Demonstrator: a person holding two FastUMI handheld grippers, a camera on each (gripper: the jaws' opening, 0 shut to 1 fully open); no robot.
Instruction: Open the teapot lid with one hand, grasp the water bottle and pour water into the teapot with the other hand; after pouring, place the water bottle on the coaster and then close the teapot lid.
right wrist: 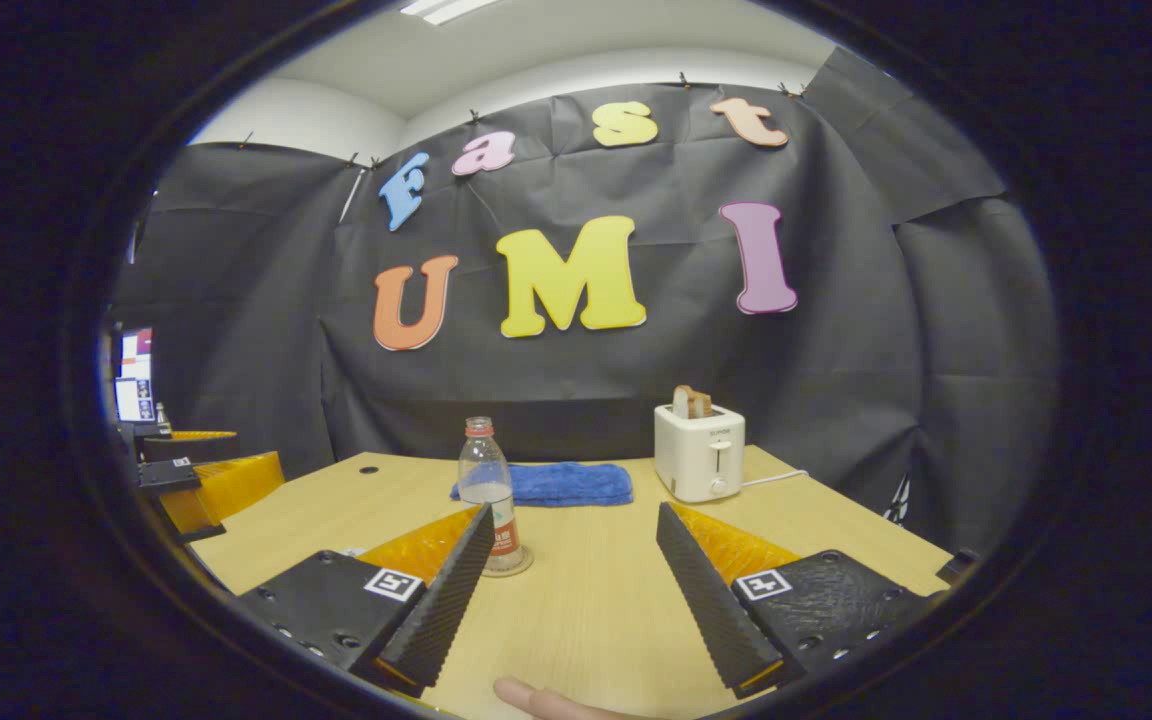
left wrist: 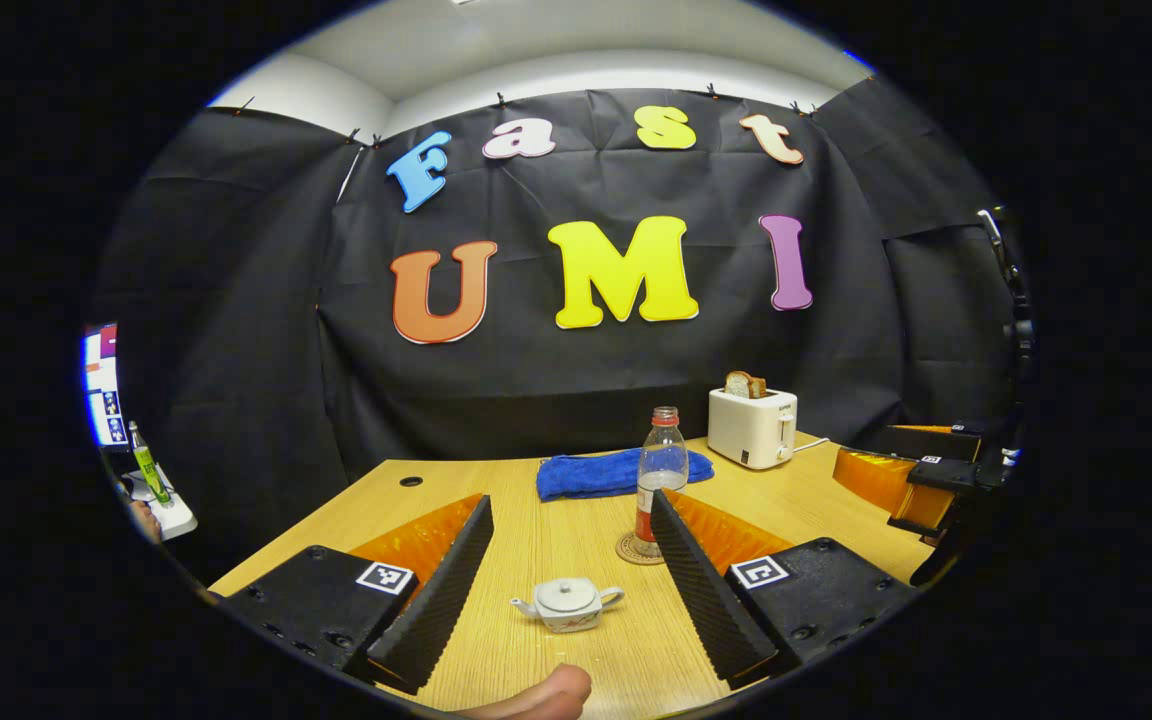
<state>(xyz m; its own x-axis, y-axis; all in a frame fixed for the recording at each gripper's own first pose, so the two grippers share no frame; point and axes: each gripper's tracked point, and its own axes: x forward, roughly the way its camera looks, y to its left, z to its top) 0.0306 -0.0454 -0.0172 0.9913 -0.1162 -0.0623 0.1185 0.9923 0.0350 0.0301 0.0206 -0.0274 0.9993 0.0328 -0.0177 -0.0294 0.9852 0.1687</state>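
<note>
The teapot (left wrist: 568, 603) is white with a faint reddish pattern. The clear bottle (left wrist: 660, 478) has a red cap and red label. The far towel (left wrist: 616, 472) is blue, the toaster (left wrist: 752, 427) cream, the table (left wrist: 526, 520) pale wood.

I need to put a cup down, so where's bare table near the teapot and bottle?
Bare wood lies between the teapot and the blue towel, and right of the water bottle before the toaster. It is crowded at the bottle's coaster.

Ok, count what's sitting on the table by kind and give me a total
Teapot: 1
Water bottle: 1
Coaster: 1
Blue towel: 1
Toaster: 1
Total: 5
</note>
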